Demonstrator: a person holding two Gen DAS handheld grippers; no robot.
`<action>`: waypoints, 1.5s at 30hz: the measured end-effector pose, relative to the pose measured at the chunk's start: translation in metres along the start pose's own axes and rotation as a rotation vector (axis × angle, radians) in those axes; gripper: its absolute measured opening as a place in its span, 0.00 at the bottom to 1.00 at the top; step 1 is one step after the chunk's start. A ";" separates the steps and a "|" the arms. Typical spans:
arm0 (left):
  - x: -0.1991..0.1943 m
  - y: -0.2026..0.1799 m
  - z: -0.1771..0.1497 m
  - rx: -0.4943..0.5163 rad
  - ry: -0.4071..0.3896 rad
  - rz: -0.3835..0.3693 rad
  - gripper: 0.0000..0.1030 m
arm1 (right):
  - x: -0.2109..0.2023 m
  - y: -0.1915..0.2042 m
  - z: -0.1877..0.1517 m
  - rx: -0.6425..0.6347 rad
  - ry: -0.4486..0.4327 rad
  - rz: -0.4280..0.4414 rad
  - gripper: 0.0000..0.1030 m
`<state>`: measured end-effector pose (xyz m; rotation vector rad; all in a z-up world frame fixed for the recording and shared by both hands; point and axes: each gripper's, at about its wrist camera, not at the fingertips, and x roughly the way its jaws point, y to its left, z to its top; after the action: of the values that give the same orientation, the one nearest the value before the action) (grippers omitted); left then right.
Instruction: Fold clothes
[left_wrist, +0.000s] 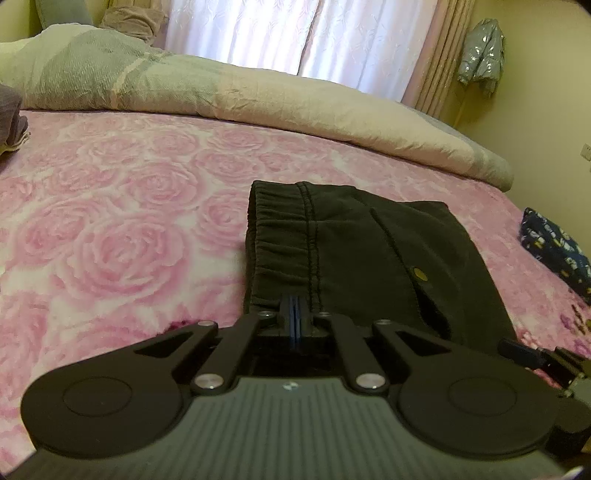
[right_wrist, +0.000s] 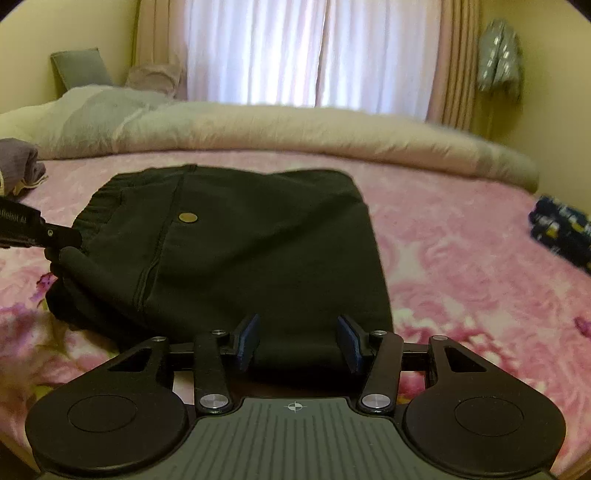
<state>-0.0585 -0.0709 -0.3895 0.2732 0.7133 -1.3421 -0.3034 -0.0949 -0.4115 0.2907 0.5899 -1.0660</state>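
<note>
Trousers of thick black fabric with an elastic waistband (right_wrist: 236, 251) are lying folded on the pink rose-patterned bed (left_wrist: 110, 229), the left gripper (left_wrist: 295, 314) pinching their near waistband edge with clenched jaws at six o'clock, seemingly anchoring it, while the right gripper (right_wrist: 297, 341) is hovering with jaws released.

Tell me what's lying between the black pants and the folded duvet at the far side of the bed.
Only bare rose-print blanket separates black pants from duvet, clearest in the right wrist view.

The trousers (right_wrist: 236, 251) lie on the bed (right_wrist: 461, 258), just ahead of both grippers. A duvet (right_wrist: 295, 129) lies behind them, curtains (right_wrist: 288, 51) beyond it.
</note>
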 end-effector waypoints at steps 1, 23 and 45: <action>0.003 -0.003 0.000 0.018 -0.005 0.015 0.03 | 0.001 0.000 0.000 -0.015 0.007 0.009 0.49; -0.094 -0.077 -0.015 0.160 0.065 0.197 0.20 | -0.101 -0.048 0.012 0.269 -0.002 0.031 0.49; -0.156 -0.097 -0.067 0.222 0.043 0.129 0.27 | -0.176 -0.027 -0.003 0.244 -0.018 0.027 0.49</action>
<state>-0.1806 0.0674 -0.3245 0.5184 0.5719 -1.2954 -0.3901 0.0231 -0.3096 0.5000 0.4389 -1.1141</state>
